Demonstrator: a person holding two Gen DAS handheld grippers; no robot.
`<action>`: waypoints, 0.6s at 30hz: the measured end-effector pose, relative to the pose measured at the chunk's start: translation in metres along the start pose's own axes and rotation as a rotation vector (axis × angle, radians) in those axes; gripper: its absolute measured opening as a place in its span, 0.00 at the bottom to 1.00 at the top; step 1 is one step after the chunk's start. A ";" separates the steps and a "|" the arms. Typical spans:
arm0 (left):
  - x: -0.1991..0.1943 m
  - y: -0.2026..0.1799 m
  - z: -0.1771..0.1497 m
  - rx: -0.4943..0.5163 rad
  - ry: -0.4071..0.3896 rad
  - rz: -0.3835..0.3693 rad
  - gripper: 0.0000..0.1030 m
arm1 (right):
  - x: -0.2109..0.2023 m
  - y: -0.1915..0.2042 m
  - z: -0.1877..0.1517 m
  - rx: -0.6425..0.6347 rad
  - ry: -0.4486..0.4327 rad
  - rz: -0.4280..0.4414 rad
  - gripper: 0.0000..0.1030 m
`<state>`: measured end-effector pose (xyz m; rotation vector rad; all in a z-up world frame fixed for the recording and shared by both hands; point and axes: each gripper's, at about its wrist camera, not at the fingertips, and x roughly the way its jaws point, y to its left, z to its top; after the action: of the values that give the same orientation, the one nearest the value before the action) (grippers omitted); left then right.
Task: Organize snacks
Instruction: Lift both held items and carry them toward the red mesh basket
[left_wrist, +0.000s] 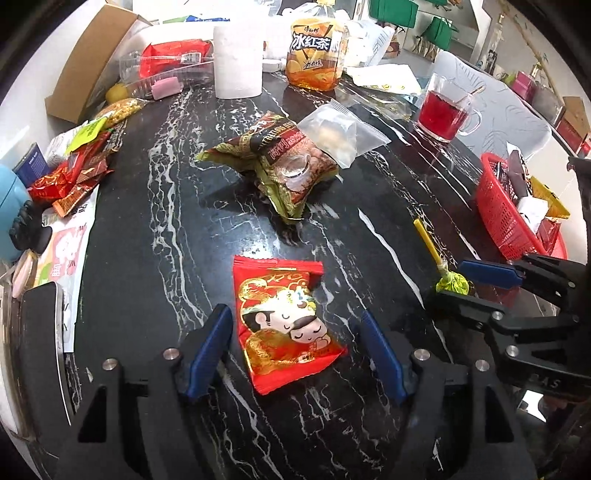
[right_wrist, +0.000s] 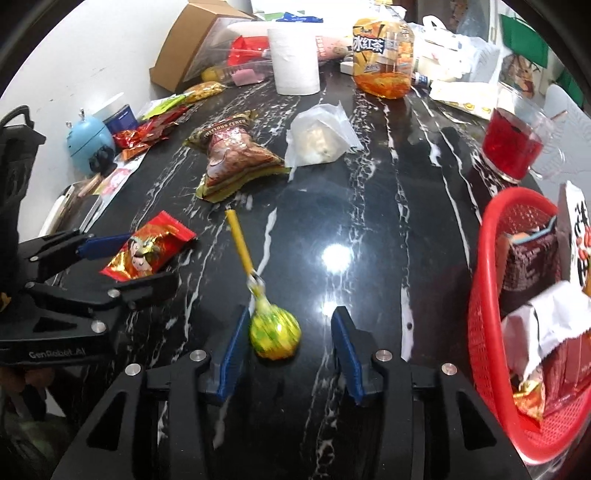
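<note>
the red basket (right_wrist: 491, 258) is already holding several packets. we are straddling the red snack packet (left_wrist: 284, 321) with the left gripper (left_wrist: 295, 325) and the lollipop (right_wrist: 275, 334) with the right gripper (right_wrist: 290, 332), both unclosed, gripping nothing.

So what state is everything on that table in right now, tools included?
Left tool: open, straddling the red snack packet, pads not touching.
Right tool: open around the lollipop, which lies flat.
Red basket: partly filled with packets.
Glass mug: upright, holding red drink.
Iced tea bottle: upright, partly full.
Paper roll: standing on end.
</note>
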<state>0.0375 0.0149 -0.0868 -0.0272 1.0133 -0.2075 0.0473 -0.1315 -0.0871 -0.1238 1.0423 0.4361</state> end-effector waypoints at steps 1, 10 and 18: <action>0.000 0.001 -0.001 -0.004 -0.009 -0.004 0.69 | -0.001 -0.001 -0.002 0.002 -0.002 0.005 0.44; -0.004 0.007 -0.001 -0.025 -0.037 0.014 0.37 | -0.001 0.006 -0.003 -0.049 -0.017 0.046 0.24; -0.006 0.000 0.001 -0.028 -0.032 -0.043 0.36 | -0.007 0.008 -0.004 -0.059 -0.036 0.088 0.24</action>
<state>0.0354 0.0163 -0.0807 -0.0780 0.9848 -0.2315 0.0381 -0.1270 -0.0822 -0.1223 1.0029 0.5474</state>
